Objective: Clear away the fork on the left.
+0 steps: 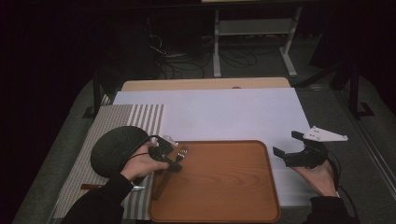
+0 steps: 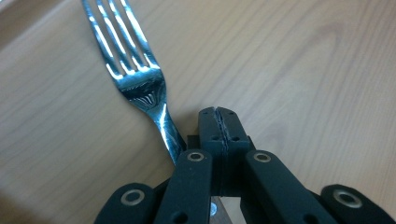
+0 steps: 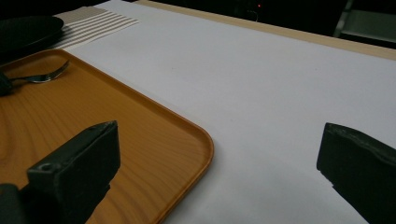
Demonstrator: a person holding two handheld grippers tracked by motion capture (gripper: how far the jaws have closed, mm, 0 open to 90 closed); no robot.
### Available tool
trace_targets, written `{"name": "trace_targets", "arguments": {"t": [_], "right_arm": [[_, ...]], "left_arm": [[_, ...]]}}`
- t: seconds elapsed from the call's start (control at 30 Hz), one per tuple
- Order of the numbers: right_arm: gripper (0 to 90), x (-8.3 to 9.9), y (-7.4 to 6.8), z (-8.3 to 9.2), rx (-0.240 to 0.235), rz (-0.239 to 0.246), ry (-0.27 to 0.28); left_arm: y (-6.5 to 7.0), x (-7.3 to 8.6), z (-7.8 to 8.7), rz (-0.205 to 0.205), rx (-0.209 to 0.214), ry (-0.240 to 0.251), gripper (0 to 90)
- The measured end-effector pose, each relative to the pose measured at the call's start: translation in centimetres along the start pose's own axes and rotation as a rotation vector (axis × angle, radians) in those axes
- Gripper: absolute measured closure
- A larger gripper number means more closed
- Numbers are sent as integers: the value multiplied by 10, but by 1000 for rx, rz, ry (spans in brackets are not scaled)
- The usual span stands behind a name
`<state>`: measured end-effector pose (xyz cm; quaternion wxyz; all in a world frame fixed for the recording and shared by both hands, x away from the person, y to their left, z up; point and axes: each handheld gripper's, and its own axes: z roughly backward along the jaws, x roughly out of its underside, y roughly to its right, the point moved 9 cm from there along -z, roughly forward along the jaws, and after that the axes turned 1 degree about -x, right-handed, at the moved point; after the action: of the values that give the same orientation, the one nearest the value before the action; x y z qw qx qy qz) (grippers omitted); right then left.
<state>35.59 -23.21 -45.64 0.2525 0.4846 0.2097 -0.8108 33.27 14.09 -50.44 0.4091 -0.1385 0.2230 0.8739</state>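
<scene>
From the high view, the left gripper [image 1: 173,161] sits over the near-left corner of the wooden tray [image 1: 219,212], its jaws closed on the handle of a fork [image 1: 181,153] whose tines point toward the far side of the desk [image 1: 224,112]. A dark plate [image 1: 114,149] lies on the striped placemat [image 1: 119,119] just left of the tray, and a knife [image 1: 100,186] rests on the mat near the person's sleeve. The right gripper [image 1: 289,144] hangs off the tray's right edge over the white sheet, jaws spread wide and holding nothing.

In the left gripper view, the jaws meet tightly; the fork [image 2: 135,79] handle runs down under them, so the grip seems to be on its lower shaft. The tines lie low over the tray floor [image 2: 289,60]; contact cannot be told.

In the right gripper view, the open jaws frame the bare sheet, with the tray [image 3: 201,149] rim at left and the fork [image 3: 44,75] far off.

The step in hand looks like moving the fork between tray and place setting. The next move calls for keeping the grip firm and the fork level while clearing the tray's rim.
</scene>
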Motion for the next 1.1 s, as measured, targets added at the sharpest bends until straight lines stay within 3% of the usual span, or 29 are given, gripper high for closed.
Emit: {"name": "trace_targets", "arguments": {"t": [0.43, 0.77, 0.97, 1.1], "right_arm": [[0, 0, 0, 0, 1, 1, -2], [0, 0, 0, 0, 2, 1, -1], [0, 0, -1, 0, 1, 0, 0], [0, 0, -1, 0, 0, 2, -1]], "left_arm": [[-18, 13, 12, 77, -23, 32, 895], [-24, 19, 19, 85, -38, 53, 895], [-30, 19, 27, 62, -59, 79, 893], [-31, 17, 34, 70, -58, 128, 810]]}}
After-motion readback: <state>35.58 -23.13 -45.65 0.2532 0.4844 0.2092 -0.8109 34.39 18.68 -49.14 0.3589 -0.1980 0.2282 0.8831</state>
